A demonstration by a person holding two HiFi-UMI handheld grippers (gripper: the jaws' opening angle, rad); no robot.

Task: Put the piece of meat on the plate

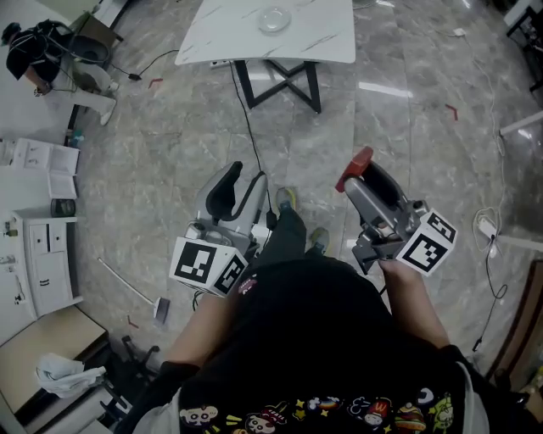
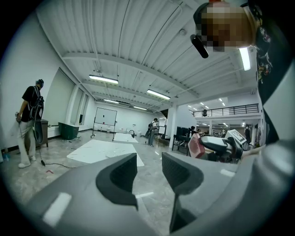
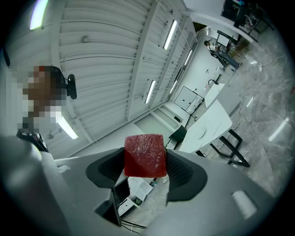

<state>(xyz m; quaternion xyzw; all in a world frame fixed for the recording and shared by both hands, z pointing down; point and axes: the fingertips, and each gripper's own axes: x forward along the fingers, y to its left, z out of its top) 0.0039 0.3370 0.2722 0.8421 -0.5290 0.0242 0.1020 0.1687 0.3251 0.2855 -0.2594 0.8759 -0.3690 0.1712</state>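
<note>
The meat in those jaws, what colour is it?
Deep red; the piece of meat shows best in the right gripper view.

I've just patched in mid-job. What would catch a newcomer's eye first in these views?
First is the red piece of meat, clamped between the fingers of the right gripper and held in the air in front of the person. Next is the clear plate on the white table further ahead, with nothing on it. The left gripper is open and holds nothing.
</note>
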